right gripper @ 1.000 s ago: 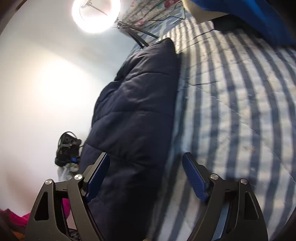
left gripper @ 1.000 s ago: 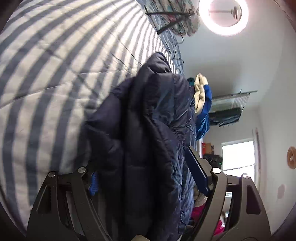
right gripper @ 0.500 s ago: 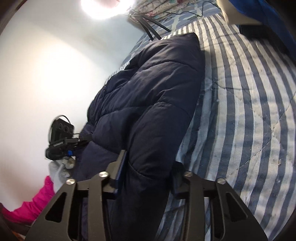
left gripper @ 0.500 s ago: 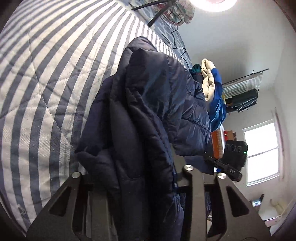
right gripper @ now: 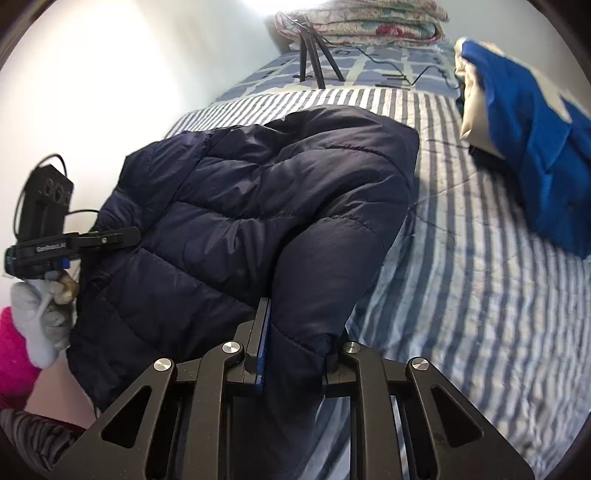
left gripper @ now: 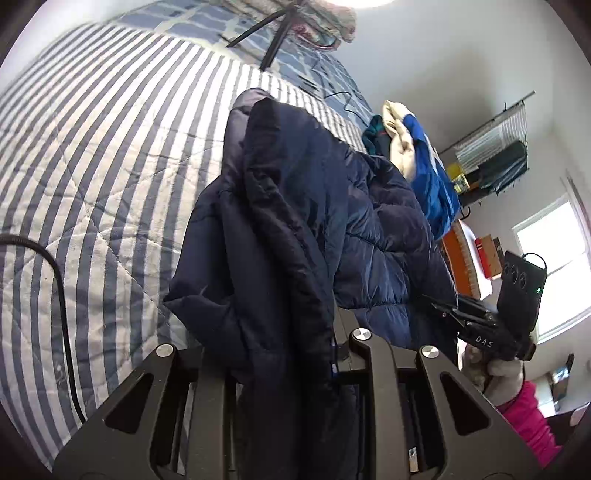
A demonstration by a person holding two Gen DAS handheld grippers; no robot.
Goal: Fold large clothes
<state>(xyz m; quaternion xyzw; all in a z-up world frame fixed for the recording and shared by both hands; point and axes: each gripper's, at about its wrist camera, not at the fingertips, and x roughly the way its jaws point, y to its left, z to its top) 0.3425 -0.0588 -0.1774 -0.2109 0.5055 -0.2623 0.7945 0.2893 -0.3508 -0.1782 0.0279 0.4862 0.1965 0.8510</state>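
Observation:
A dark navy puffer jacket (left gripper: 295, 229) lies bunched on the blue-and-white striped bed quilt (left gripper: 92, 147). My left gripper (left gripper: 277, 354) is shut on a fold of the jacket at its near edge. In the right wrist view the same jacket (right gripper: 258, 206) spreads across the bed's left side, and my right gripper (right gripper: 295, 347) is shut on another bulging fold of it. Each gripper shows in the other's view: the right one (left gripper: 480, 328) past the jacket's right edge, the left one (right gripper: 74, 243) at the jacket's left edge. The pads are mostly hidden by fabric.
A blue and cream garment pile (right gripper: 524, 140) lies at the far right of the bed. A tripod (right gripper: 314, 55) stands near folded floral bedding (right gripper: 362, 18) at the head. A black cable (left gripper: 59, 295) crosses the quilt. A window (left gripper: 554, 266) and shelf (left gripper: 495, 158) are on the wall.
Both grippers were open around the jacket a second ago and have closed on its folds. The jacket has been lifted and gathered, and both views have tilted toward the head of the bed.

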